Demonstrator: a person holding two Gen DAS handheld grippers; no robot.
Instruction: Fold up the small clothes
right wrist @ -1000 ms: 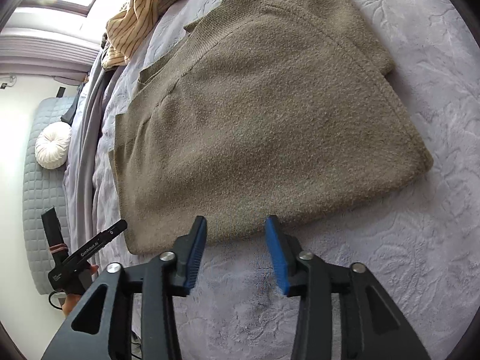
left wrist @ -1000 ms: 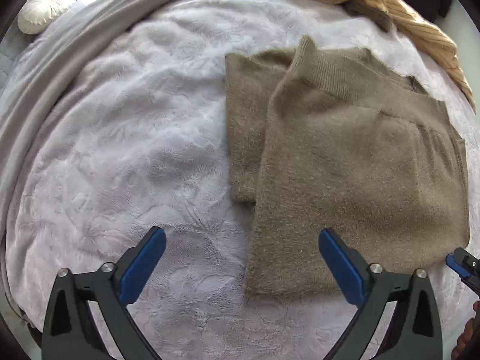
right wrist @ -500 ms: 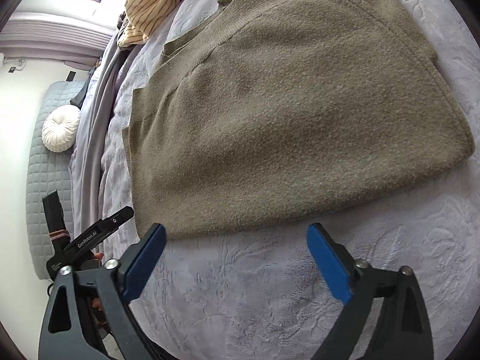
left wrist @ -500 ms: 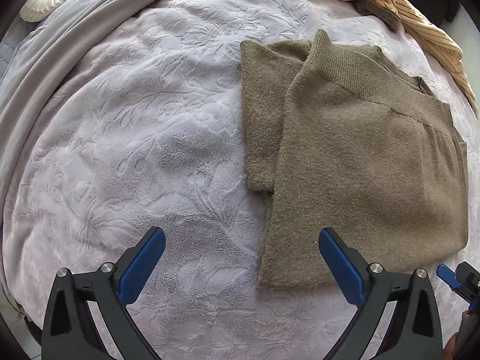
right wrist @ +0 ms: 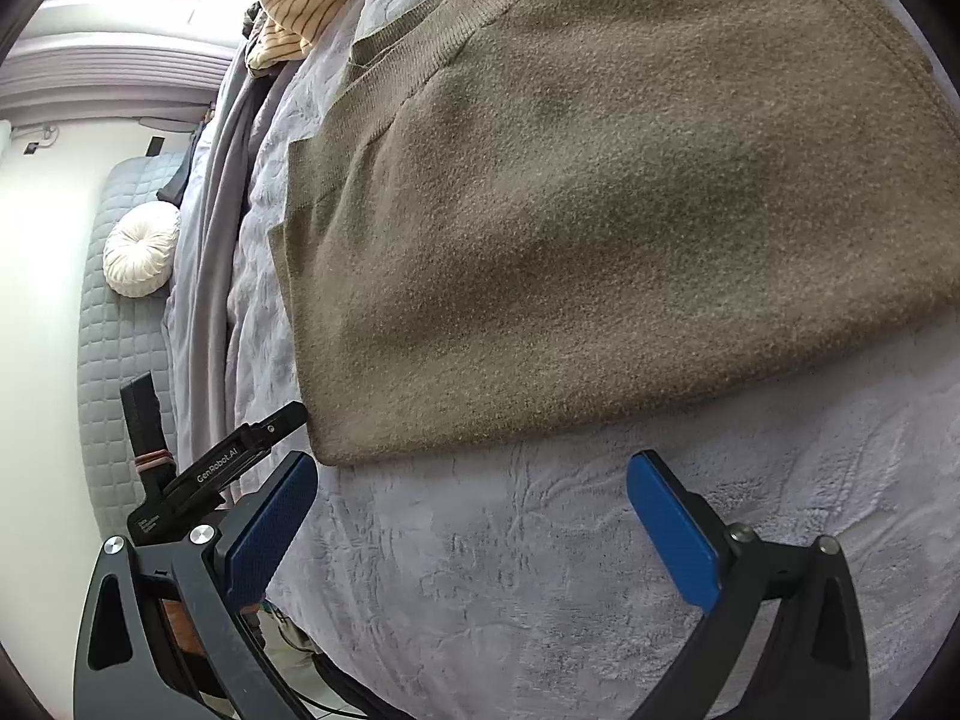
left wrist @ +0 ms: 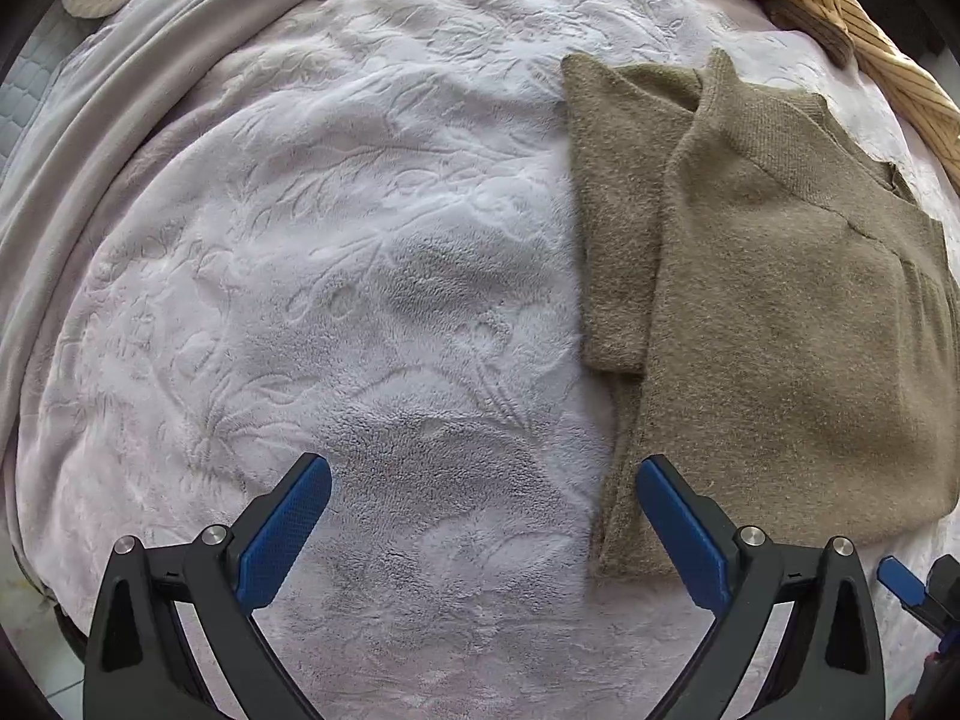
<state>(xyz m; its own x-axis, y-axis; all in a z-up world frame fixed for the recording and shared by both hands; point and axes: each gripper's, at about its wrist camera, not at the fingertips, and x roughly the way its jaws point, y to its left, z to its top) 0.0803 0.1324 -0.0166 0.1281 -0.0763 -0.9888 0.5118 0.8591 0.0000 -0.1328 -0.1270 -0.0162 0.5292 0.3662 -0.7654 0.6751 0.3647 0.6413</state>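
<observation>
Both wide open and empty, the left hand-held gripper and right hand-held gripper flank the brown sweater's near hem at lower right, probably for lifting it.

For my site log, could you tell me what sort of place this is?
Most likely a bedroom: the sweater lies on a plush embossed bedspread, with a round white cushion and quilted padding beyond.

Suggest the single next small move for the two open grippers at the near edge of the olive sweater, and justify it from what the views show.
Probably ease both forward and pinch the hem. The left gripper and right gripper are open and empty, just short of the sweater, whose sleeve is already folded in, leaving the bottom-to-collar fold.
</observation>
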